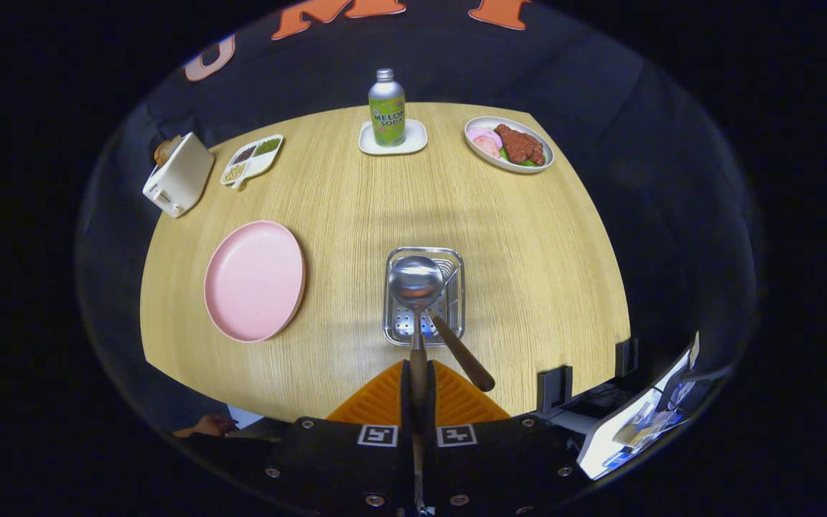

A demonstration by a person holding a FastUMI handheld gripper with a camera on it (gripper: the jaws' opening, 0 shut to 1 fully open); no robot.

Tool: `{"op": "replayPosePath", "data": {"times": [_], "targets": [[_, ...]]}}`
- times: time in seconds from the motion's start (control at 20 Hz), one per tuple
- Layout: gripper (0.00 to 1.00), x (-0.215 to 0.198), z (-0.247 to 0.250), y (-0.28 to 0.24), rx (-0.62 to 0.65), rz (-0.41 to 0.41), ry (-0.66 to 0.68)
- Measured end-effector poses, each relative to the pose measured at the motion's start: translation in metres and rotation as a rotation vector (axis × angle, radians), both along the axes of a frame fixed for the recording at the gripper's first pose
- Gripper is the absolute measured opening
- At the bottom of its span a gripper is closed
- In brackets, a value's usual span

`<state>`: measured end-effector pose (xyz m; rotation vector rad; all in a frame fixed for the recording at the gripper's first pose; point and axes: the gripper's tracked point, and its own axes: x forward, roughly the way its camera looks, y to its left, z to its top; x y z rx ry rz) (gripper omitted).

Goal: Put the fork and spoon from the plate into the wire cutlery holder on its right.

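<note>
My gripper (pixel 418 384) is shut on the handle of a metal spoon (pixel 415 283), whose bowl hangs over the wire cutlery holder (pixel 456 262). The holder stands on the wooden table just ahead of my fingers. A utensil with a brown handle (pixel 464 353), likely the fork, leans out of the holder toward the right finger; its head is hidden behind the spoon. The pink plate (pixel 254 280) lies to the left of the holder with nothing on it.
At the table's far side stand a soda bottle (pixel 387 109) on a white coaster, a plate of food (pixel 508 143) and a divided dish of grains (pixel 253 159). A white toaster (pixel 177 174) sits at the far left. Black brackets (pixel 554 388) stand at the near right edge.
</note>
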<state>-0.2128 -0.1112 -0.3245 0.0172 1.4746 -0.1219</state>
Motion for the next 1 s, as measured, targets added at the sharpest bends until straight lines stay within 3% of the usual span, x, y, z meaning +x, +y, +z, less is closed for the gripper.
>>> {"op": "replayPosePath", "data": {"times": [0.7,1.0], "targets": [[0.08,0.013,-0.028,-0.011,0.01,0.068,0.15],[0.11,0.028,-0.032,-0.007,0.031,0.07,0.118]]}}
